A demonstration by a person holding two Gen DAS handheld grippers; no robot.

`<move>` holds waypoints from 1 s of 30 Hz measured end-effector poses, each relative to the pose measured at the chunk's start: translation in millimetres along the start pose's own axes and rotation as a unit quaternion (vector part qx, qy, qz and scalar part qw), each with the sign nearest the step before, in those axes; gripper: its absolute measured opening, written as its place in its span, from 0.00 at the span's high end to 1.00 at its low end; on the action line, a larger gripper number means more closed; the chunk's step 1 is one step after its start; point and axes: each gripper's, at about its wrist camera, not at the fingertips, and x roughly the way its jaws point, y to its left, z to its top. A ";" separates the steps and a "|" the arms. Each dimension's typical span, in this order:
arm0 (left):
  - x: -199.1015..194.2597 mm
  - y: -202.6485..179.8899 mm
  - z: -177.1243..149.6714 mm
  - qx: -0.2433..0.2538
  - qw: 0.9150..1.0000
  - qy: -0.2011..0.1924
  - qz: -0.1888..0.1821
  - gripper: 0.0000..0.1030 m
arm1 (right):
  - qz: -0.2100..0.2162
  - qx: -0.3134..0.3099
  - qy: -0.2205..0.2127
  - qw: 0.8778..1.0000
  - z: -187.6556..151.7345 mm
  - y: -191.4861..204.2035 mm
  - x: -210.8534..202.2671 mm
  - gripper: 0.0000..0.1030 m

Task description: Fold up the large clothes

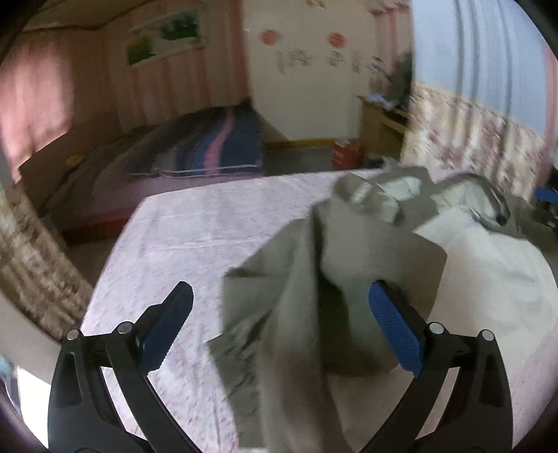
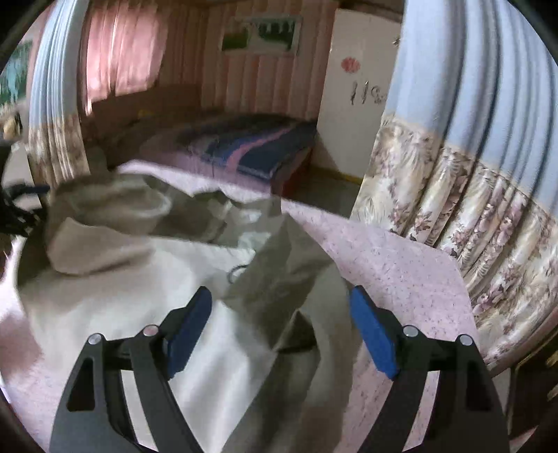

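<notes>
Nearest the left wrist camera, the left gripper has its jaws spread wide apart, the blue-padded fingers on either side of a hanging fold of the grey-beige jacket without pinching it; the cloth runs down between them and out of the bottom of the view. The right gripper likewise has its jaws apart, with a raised flap of the same jacket standing between its blue pads, and whether either pad touches the fabric cannot be told through the blur. Just beyond the grippers the jacket lies crumpled on the worktop, which wears a pale pink speckled cover; its white lining is turned upward and its collar end is bunched toward the far side. Beyond the worktop's far edge stands a bed with a striped blue and pink blanket, and to the right hangs a floral curtain. Farthest off, a landscape picture hangs on the pink striped wall.
</notes>
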 end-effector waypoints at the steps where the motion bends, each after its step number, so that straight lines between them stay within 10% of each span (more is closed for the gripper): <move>1: 8.5 -4.4 2.8 0.013 1.000 0.008 -0.008 0.03 | 0.000 -0.006 0.022 1.000 0.7 -0.7 12.1 0.20; 3: 21.1 -12.7 7.3 0.031 0.999 0.022 -0.017 0.06 | 0.006 -0.018 0.060 0.998 -1.6 -0.3 33.6 0.23; 5: 33.6 -19.3 13.6 0.045 0.998 0.034 -0.031 0.50 | 0.009 -0.036 0.071 0.997 -2.7 0.8 44.5 0.76; 7: 44.9 -17.4 18.1 0.043 0.997 0.051 -0.035 0.76 | 0.018 -0.032 0.082 0.996 0.2 -4.9 53.7 0.83; 15: 41.7 32.3 53.9 -0.038 0.998 0.008 -0.045 0.93 | 0.050 0.085 -0.034 0.995 49.3 -65.4 13.7 0.90; 20: 85.1 103.1 66.2 -0.116 0.992 0.030 0.042 1.00 | 0.043 0.208 0.022 0.977 50.9 -129.4 79.0 0.91; 24: 118.4 112.2 47.9 -0.119 0.988 0.080 0.052 0.98 | 0.020 0.178 0.097 0.979 31.4 -124.0 131.7 0.85; 25: 113.6 109.0 45.1 -0.119 0.989 0.073 0.047 0.88 | 0.022 0.178 0.101 0.979 29.2 -122.8 131.7 0.74; 28: 89.8 101.8 46.4 -0.114 0.992 0.041 0.042 0.10 | 0.031 0.193 0.056 0.979 30.1 -123.8 101.1 0.26; 30: 72.5 93.3 52.0 -0.104 0.993 0.014 0.057 0.03 | 0.018 0.185 0.021 0.982 32.9 -119.7 71.4 0.24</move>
